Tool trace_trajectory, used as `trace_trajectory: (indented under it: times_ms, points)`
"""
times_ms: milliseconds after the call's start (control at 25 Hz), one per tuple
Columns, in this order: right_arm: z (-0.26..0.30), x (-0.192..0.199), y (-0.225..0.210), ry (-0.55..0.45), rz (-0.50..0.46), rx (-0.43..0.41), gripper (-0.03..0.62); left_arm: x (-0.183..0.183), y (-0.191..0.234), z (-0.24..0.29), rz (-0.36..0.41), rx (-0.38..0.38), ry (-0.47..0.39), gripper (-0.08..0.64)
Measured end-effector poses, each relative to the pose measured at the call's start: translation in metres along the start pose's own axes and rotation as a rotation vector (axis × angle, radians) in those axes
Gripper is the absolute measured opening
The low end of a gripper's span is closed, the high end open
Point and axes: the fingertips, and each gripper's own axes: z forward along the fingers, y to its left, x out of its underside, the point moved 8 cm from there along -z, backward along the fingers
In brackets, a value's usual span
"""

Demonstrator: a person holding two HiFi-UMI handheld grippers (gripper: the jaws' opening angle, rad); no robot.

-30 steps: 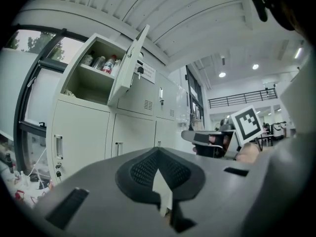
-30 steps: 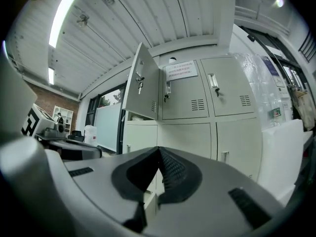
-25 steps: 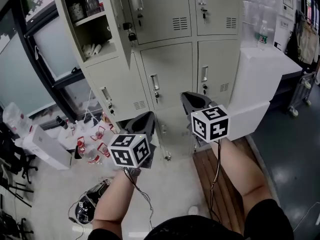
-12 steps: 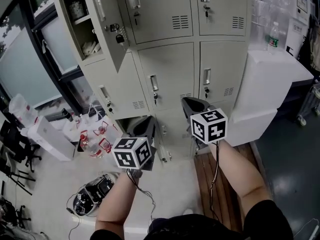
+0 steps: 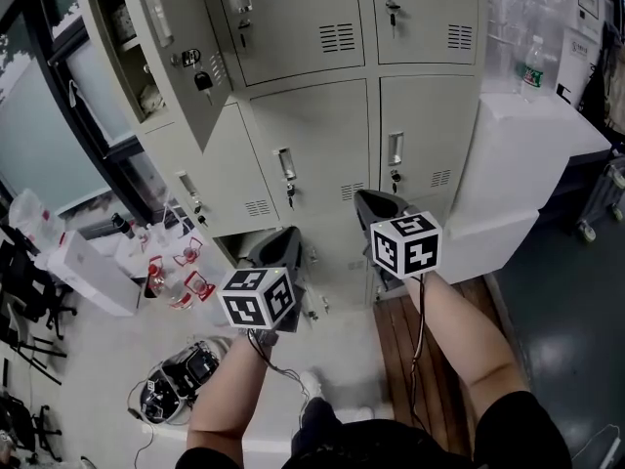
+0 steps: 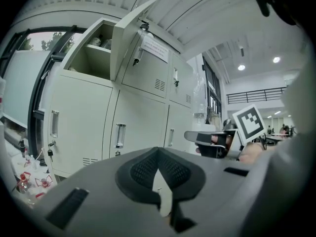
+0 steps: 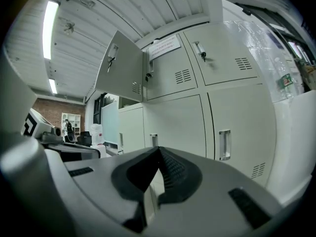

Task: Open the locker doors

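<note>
Counted in the head view, six in all: one open locker door (image 5: 181, 52) at upper left of the frame, five shut locker doors (image 5: 317, 154) beside and below it. Two hand-held grippers at centre, left gripper (image 5: 281, 242) and right gripper (image 5: 371, 203), each with one marker cube (image 5: 256, 299). One plastic bottle (image 5: 532, 62) at upper right.

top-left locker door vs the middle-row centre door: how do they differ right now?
The top-left door stands swung open, baring its stocked compartment; the middle-row centre door sits shut and flush. A dark bunch dangles from the top-left door's lock; the centre door has only a small key under its handle. Both are pale metal with a vertical handle.
</note>
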Motion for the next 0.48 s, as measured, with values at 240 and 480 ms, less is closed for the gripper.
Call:
trace_trajectory:
  times_ms: [240, 480]
  points:
    - [0.032, 0.007, 0.012, 0.011, -0.005, -0.034, 0.002, 0.003, 0.021, 0.008, -0.003, -0.014, -0.006, -0.002]
    - [0.076, 0.013, 0.030, 0.019, -0.003, -0.071, 0.002, 0.000, 0.050, 0.010, 0.031, -0.037, -0.010, -0.002]
